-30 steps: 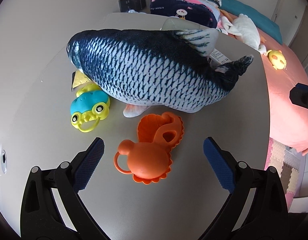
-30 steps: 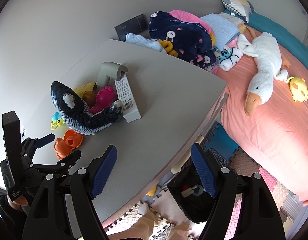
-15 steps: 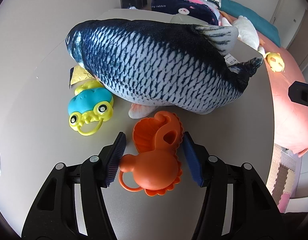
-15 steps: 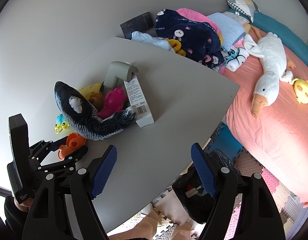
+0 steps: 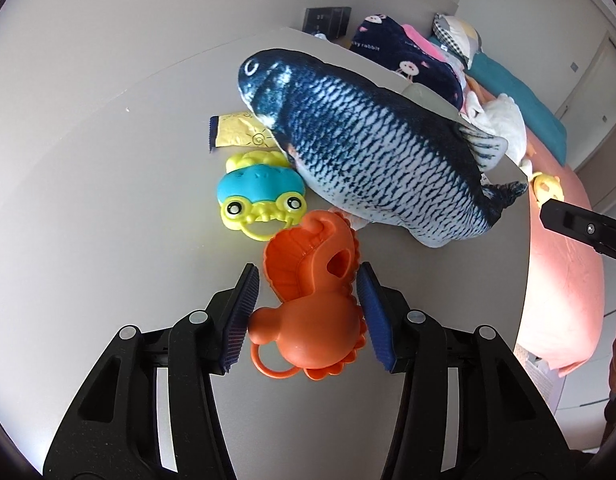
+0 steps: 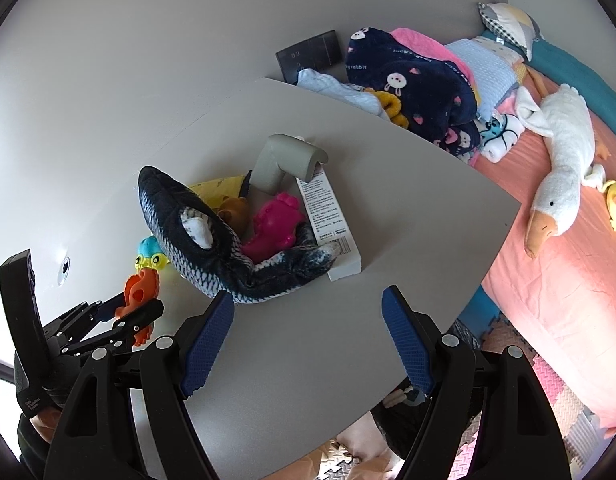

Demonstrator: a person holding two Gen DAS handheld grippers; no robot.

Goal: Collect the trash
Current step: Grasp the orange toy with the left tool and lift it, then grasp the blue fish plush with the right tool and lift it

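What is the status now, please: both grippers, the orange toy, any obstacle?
Left gripper closing, pads on orange toy. Right gripper open, empty, above table. Plush fish close behind toy.

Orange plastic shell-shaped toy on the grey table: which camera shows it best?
The left wrist view: the orange plastic shell-shaped toy fills the centre, ring handle and scalloped edge clear, between the left gripper's closing jaws. The right wrist view shows it small at the left edge, partly hidden by that gripper.

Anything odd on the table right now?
The plush fish is bent into a U around a pink toy and a brown one; its tail lies over a white box.
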